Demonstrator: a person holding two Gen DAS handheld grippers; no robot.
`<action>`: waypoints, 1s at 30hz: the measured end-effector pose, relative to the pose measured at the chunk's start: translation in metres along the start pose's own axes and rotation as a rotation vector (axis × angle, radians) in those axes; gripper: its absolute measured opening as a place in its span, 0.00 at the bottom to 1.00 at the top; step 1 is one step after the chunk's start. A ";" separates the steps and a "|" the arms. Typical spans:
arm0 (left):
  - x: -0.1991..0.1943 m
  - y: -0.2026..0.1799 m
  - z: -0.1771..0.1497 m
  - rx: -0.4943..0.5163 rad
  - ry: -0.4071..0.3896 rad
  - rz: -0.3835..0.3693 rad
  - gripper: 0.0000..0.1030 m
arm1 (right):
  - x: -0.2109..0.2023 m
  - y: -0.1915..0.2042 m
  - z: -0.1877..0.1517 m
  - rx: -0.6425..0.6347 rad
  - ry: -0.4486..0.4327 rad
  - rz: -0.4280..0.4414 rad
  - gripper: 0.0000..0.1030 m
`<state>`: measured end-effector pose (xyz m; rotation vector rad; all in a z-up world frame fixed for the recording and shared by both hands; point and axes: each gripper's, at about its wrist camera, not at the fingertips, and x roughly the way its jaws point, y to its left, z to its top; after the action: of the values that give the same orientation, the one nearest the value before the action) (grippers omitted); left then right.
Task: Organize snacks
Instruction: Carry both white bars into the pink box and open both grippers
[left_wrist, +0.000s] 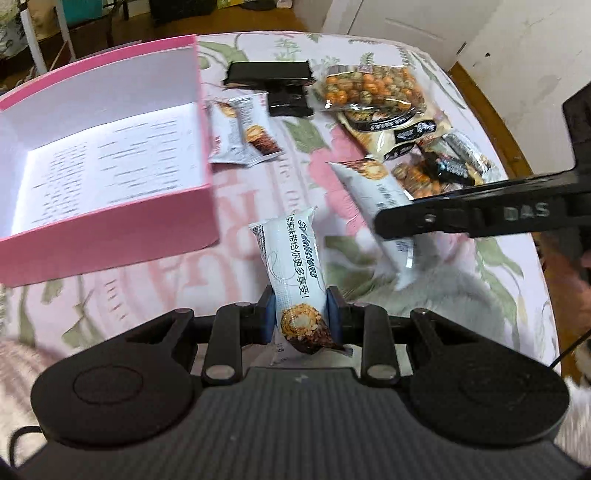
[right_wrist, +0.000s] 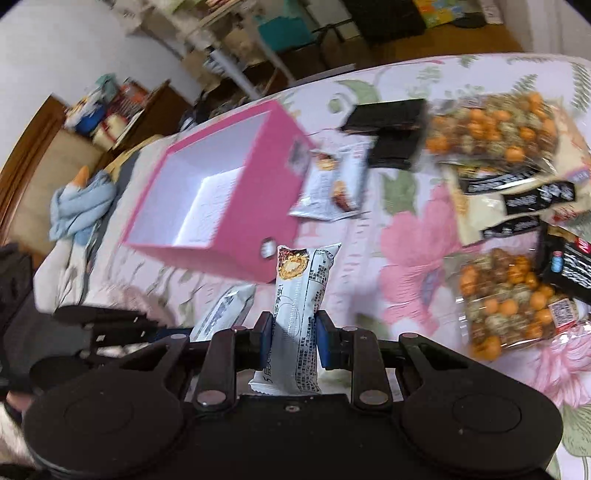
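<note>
**A:** Left wrist view first. The left hand-held gripper (left_wrist: 300, 314) has its blue pads clamped on a white foil-wrapped snack bar with a chocolate-nut picture (left_wrist: 298, 266), held above the floral pink-and-green bedspread (left_wrist: 258, 177). The pink cardboard box with a white inside (left_wrist: 110, 229) looks empty, so nothing's sorted yet. Two more white bars (left_wrist: 242, 129), black packets (left_wrist: 277, 81) and clear bags of orange coated nuts (left_wrist: 369, 88) are still loose.

**B:** Room to move?

**A:** The box's near wall is close on the left, open cloth between. The right hand-held gripper (left_wrist: 384, 223) sits just to the right.

**B:** Right wrist view?

**A:** The right hand-held gripper (right_wrist: 291, 332) is pinched on its own white bar (right_wrist: 301, 306), box (right_wrist: 258, 206) ahead-left. It's blurry, but the box's opening looks clear. The bed's edge is far off.
</note>
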<state>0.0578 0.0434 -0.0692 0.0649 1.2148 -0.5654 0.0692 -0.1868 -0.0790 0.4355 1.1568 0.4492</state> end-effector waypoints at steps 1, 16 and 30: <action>-0.006 0.005 -0.001 -0.005 0.004 0.001 0.26 | -0.001 0.006 0.000 -0.012 0.005 0.008 0.28; -0.100 0.097 0.020 -0.124 -0.172 0.029 0.26 | 0.030 0.117 0.059 -0.226 -0.063 0.191 0.28; -0.011 0.217 0.095 -0.343 -0.196 0.271 0.26 | 0.178 0.131 0.158 -0.369 0.032 -0.016 0.28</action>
<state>0.2334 0.2017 -0.0784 -0.1134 1.0744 -0.1194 0.2621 0.0043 -0.0909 0.0981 1.0780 0.6428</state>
